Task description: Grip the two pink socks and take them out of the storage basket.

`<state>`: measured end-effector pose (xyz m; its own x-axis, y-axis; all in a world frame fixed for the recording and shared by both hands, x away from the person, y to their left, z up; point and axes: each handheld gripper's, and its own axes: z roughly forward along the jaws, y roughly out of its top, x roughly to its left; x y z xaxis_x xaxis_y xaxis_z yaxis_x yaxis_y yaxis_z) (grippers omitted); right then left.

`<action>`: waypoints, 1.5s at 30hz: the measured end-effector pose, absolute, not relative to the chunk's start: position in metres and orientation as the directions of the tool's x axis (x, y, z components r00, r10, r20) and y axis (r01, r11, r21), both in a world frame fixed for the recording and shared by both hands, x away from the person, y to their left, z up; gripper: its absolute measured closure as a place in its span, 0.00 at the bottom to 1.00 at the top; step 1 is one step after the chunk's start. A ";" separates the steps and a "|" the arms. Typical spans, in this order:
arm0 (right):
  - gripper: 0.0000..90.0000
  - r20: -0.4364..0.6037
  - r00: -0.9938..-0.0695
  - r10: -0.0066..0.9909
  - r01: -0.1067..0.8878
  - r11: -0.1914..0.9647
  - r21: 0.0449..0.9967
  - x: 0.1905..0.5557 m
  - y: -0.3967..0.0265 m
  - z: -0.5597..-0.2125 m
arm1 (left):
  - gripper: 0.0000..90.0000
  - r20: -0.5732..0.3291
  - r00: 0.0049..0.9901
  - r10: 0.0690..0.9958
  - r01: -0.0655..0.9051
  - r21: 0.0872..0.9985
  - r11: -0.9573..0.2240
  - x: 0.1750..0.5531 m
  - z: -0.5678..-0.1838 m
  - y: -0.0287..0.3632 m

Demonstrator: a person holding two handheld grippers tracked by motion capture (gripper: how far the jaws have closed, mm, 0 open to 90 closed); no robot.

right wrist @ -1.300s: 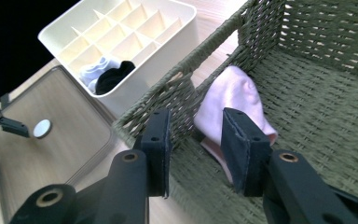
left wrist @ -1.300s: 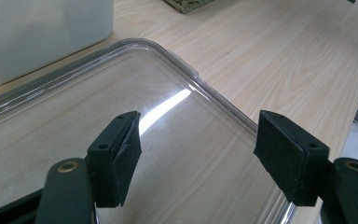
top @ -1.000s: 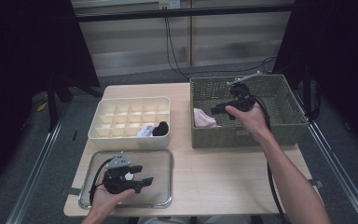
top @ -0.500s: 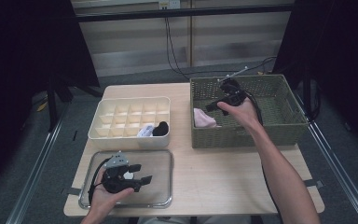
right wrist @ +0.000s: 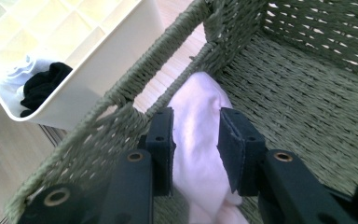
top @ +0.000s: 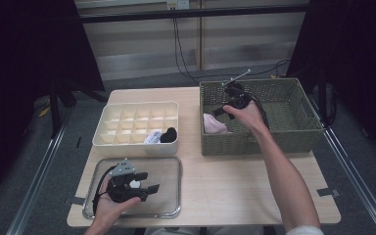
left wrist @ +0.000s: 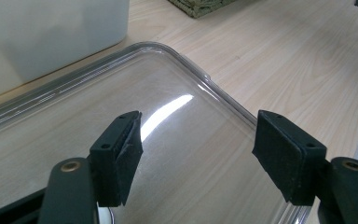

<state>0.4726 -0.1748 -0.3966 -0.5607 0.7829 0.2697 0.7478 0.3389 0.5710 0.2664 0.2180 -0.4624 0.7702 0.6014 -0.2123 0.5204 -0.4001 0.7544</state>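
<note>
Right gripper view puts the pink cloth [right wrist: 200,140] between my right gripper [right wrist: 196,149] pads, which have just been closing around it; its length runs toward twelve o'clock along the basket [right wrist: 307,70] wall. Left gripper [left wrist: 198,158] hangs spread.

Left gripper [top: 144,188] rests open (jaws wide); right gripper [top: 219,111], arm outstretched, has just been closing.

We work at a pale wooden counter [top: 225,181]. Beneath our left jaws a clear tray [top: 169,169] lies flat on it. Beyond those jaws stands a white compartment box [top: 127,110]. Around our right jaws sits a green woven basket [top: 293,134], just beside the box.
</note>
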 end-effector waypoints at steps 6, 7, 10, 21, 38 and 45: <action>0.73 0.283 -0.555 0.782 0.767 0.351 0.537 0.481 -0.165 -0.406 | 0.35 -0.204 0.764 0.611 0.523 0.751 -0.403 0.269 -0.464 0.217; 0.74 0.283 -0.555 0.782 0.768 0.350 0.537 0.483 -0.164 -0.407 | 0.35 -0.199 0.767 0.610 0.520 0.750 -0.409 0.269 -0.463 0.216; 0.73 0.278 -0.556 0.783 0.773 0.364 0.520 0.487 -0.157 -0.413 | 0.35 -0.204 0.767 0.608 0.522 0.749 -0.408 0.269 -0.464 0.215; 0.92 0.247 -0.557 0.793 0.785 0.406 0.468 0.493 -0.147 -0.426 | 0.35 -0.207 0.764 0.611 0.522 0.754 -0.398 0.270 -0.462 0.216; 0.99 0.290 -0.544 0.787 0.757 0.312 0.574 0.486 -0.172 -0.399 | 0.35 -0.204 0.766 0.610 0.523 0.749 -0.406 0.270 -0.463 0.215; 0.99 0.306 -0.532 0.790 0.742 0.260 0.619 0.480 -0.188 -0.385 | 0.35 -0.205 0.767 0.608 0.523 0.748 -0.408 0.270 -0.464 0.214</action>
